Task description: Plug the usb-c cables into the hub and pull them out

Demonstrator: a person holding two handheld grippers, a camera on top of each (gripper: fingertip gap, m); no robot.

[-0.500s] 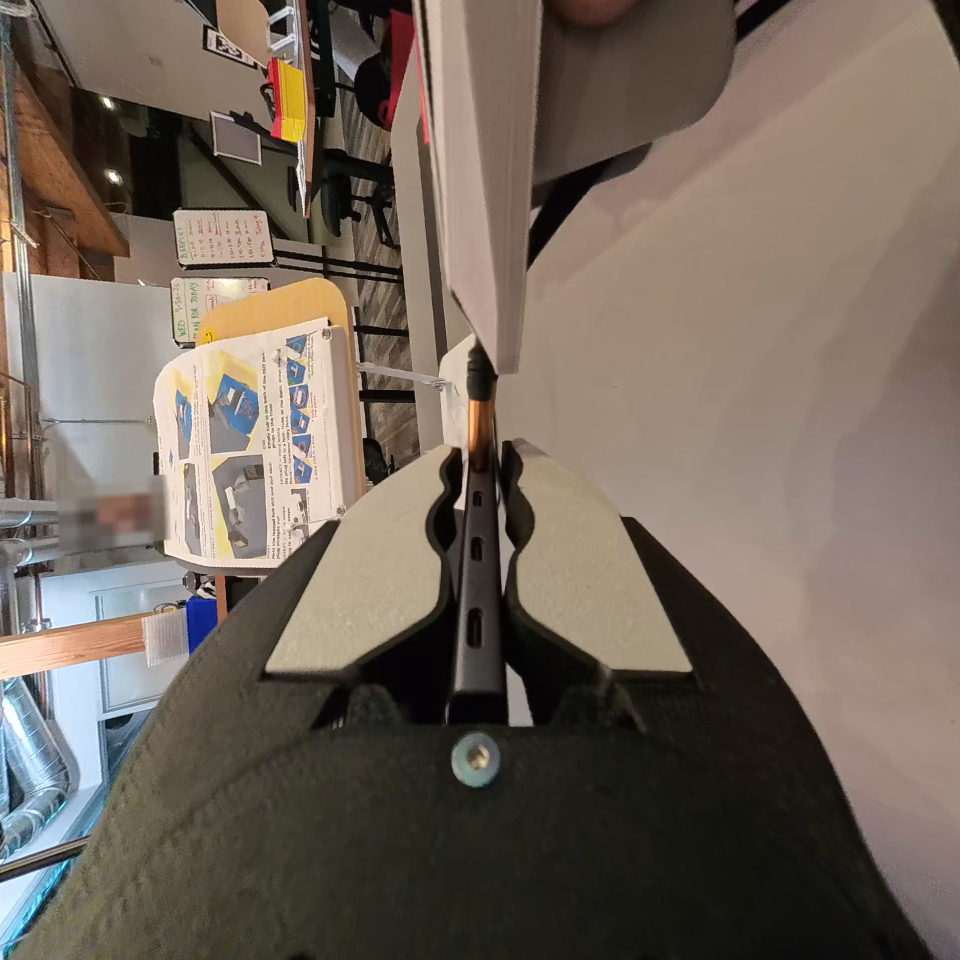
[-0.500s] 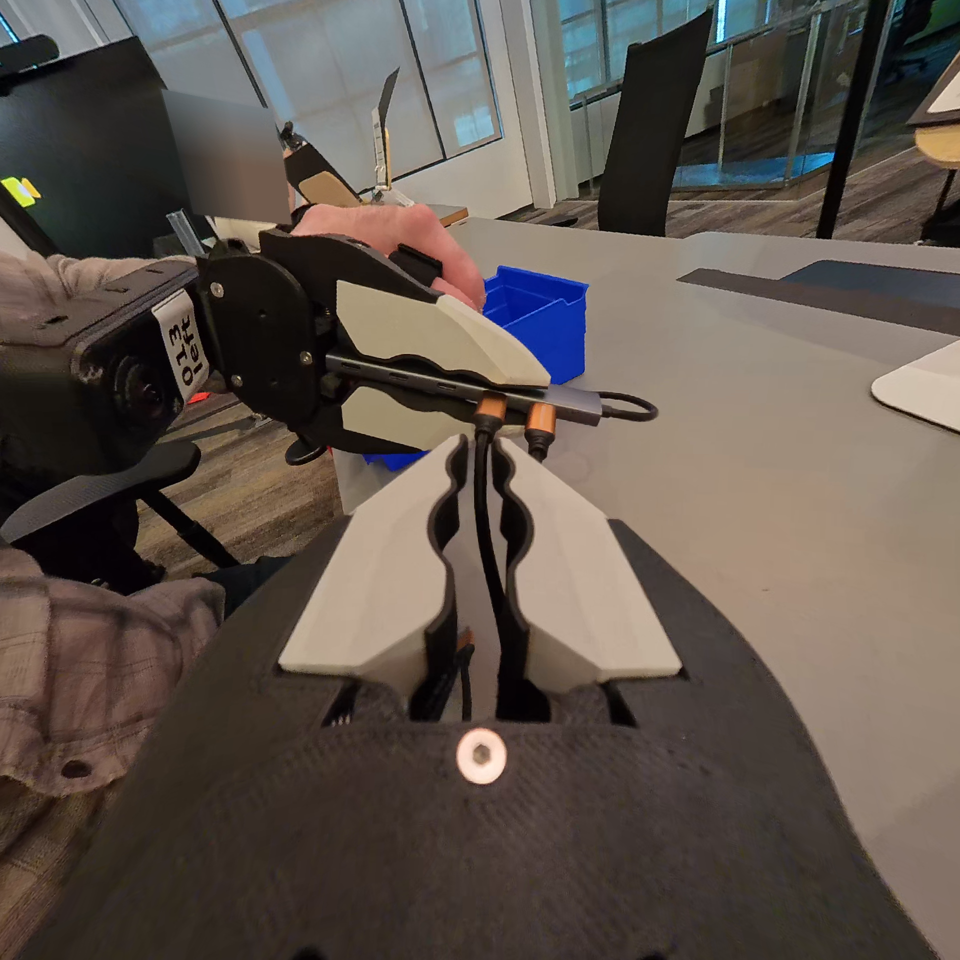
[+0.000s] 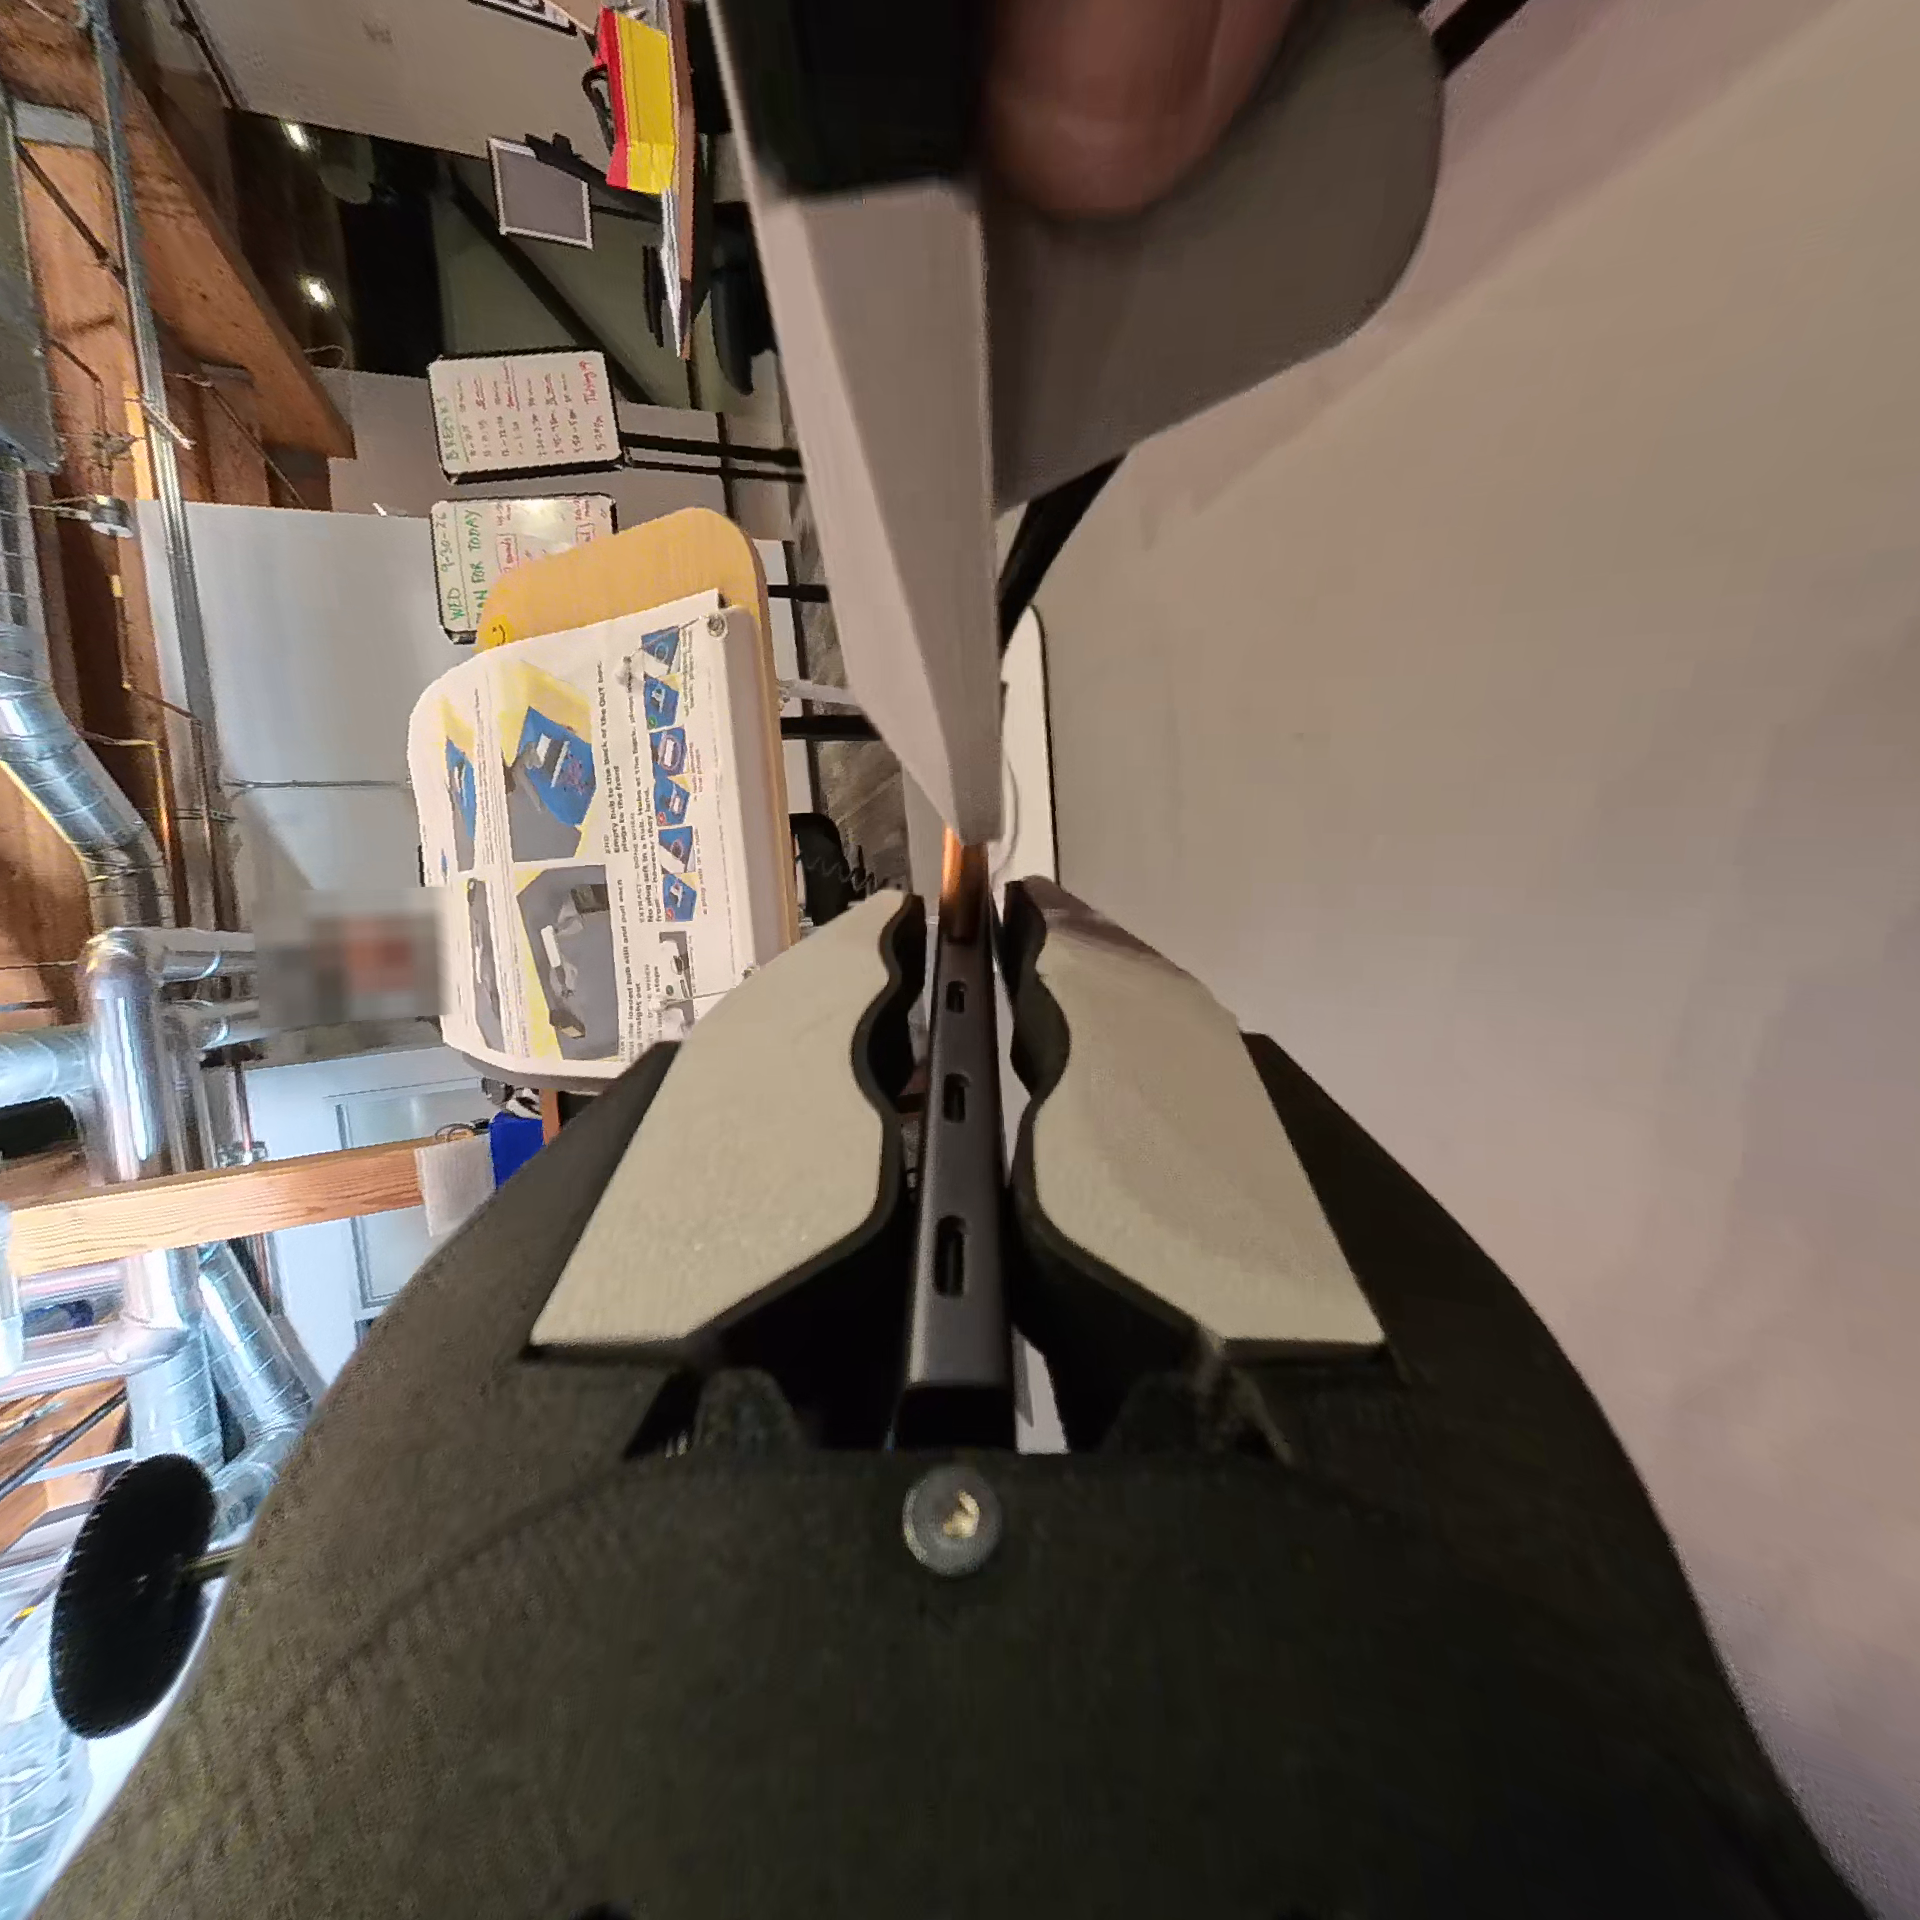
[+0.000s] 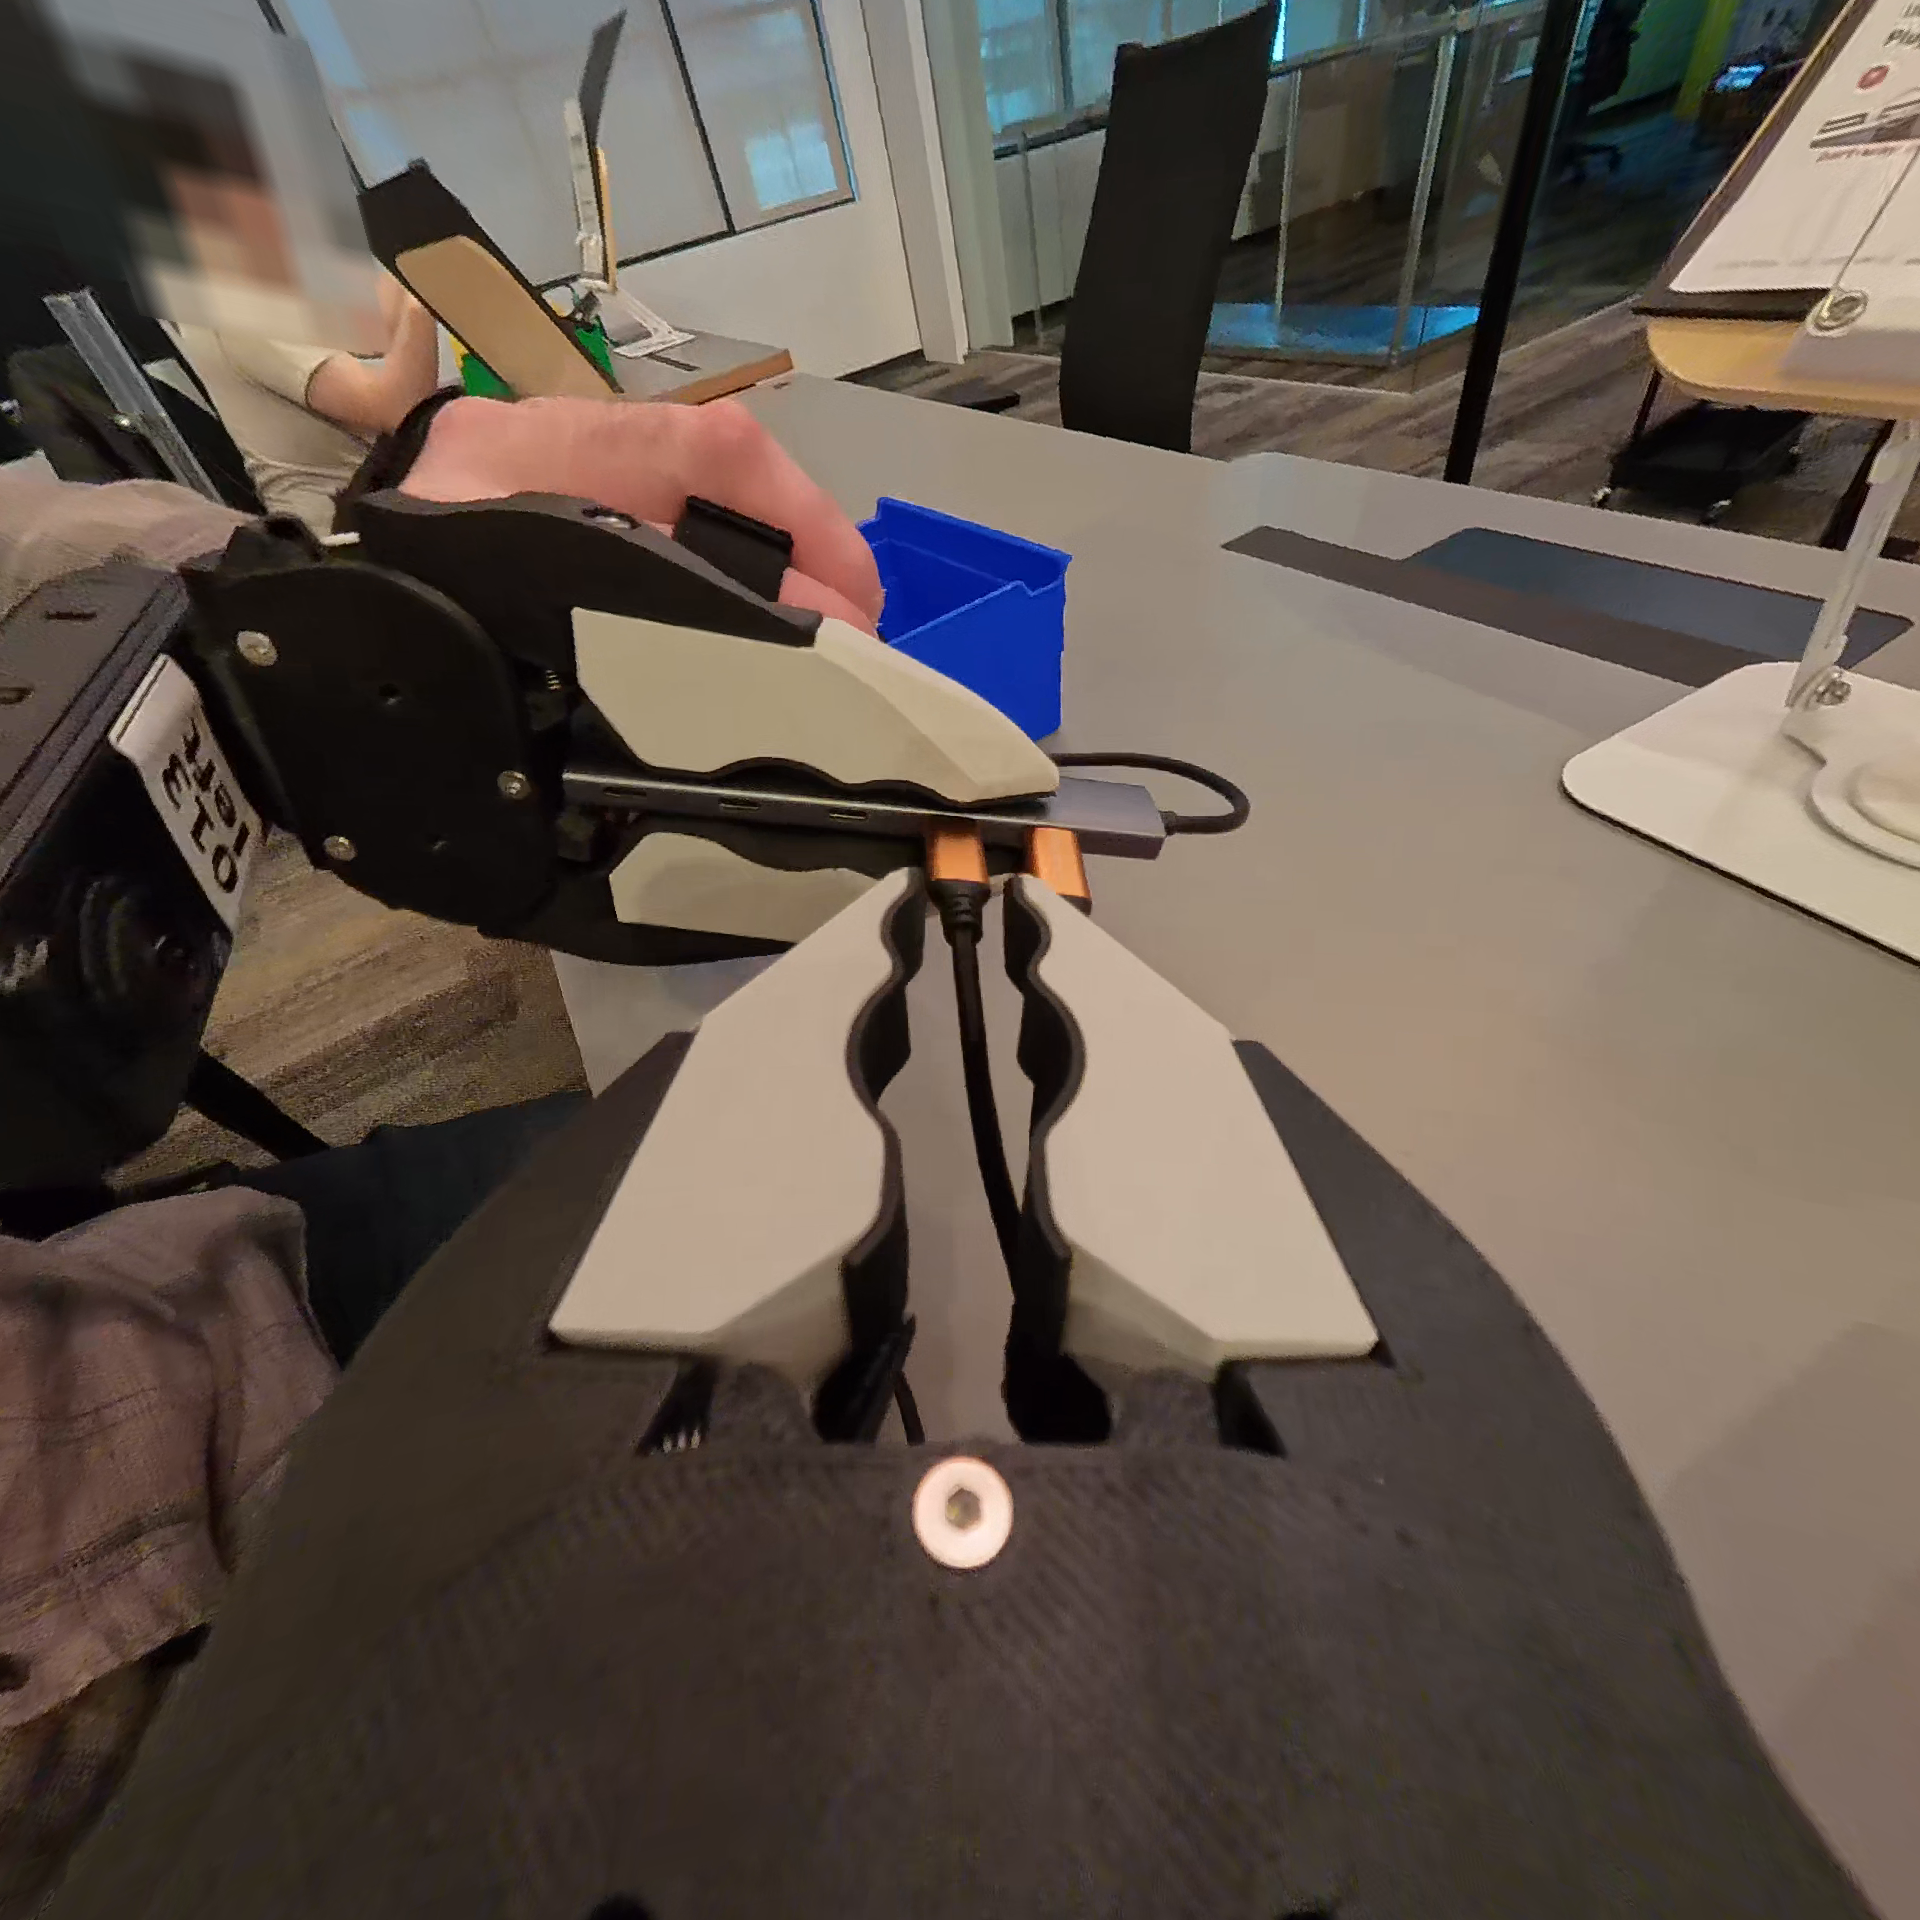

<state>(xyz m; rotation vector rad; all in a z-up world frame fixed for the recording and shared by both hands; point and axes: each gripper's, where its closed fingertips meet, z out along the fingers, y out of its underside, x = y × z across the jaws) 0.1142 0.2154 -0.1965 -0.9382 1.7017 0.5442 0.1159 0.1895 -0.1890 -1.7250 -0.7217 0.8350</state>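
- Two copper-collared plugs sit side by side in the hub's (image 4: pixel 1101 808) near edge; the left plug (image 4: pixel 954 857) lies just ahead of the right gripper (image 4: pixel 961 896).
- Right fingers (image 4: pixel 1143 1122) stand slightly apart around that plug's black cable (image 4: pixel 982 1091); whether they pinch it, I cannot tell.
- Left gripper (image 4: pixel 1023 805), at 10 o'clock in the right wrist view, has its fingers (image 4: pixel 821 696) clamped flat on the grey hub, held above the bench (image 4: pixel 1455 1039).
- One hand (image 4: pixel 623 468) grips the left tool.
- Behind, at 12 o'clock, stands a blue bin (image 4: pixel 987 634); at 3 o'clock, a white stand base (image 4: pixel 1714 790).
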